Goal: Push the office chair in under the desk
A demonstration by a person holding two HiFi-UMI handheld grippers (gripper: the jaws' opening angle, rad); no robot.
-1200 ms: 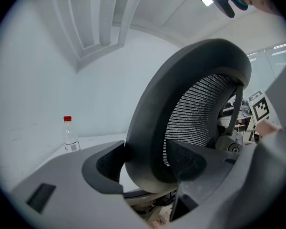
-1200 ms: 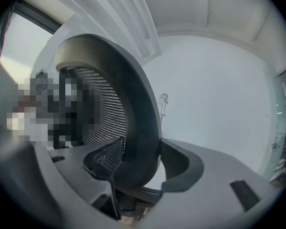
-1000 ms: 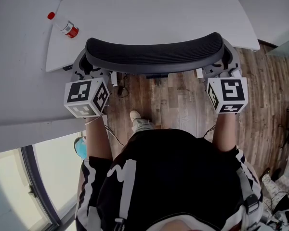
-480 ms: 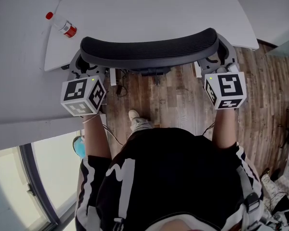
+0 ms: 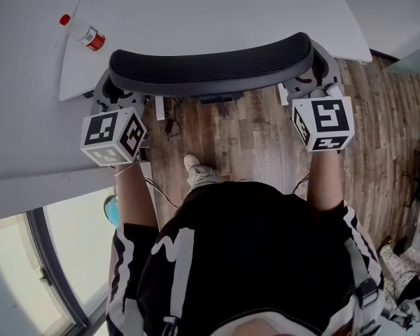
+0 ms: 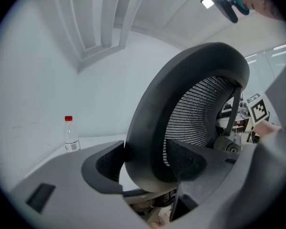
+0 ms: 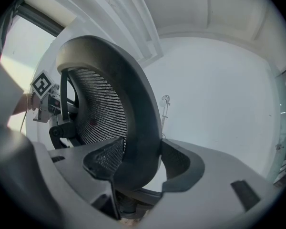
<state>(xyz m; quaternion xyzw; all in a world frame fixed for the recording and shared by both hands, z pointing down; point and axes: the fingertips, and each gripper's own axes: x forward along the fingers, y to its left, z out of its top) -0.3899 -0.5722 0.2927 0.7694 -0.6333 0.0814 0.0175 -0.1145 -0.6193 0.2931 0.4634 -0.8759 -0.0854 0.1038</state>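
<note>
Gripping the office chair [image 5: 210, 65] by its backrest, we have left gripper [image 6: 145, 159] and right gripper [image 7: 143, 161] spread wide, pads pressing its rim.

Seen from overhead, the head view looks steeply down on the office chair [image 5: 210, 65], the near edge of the desk [image 5: 217, 12] and the wood floor [image 5: 259, 138]. The left and right gripper views sit close at opposite ends of the chair's backrest, facing roughly level across the desk. All three share that backrest; the bottle [image 5: 84, 33] shows only in the head and left gripper views.
</note>
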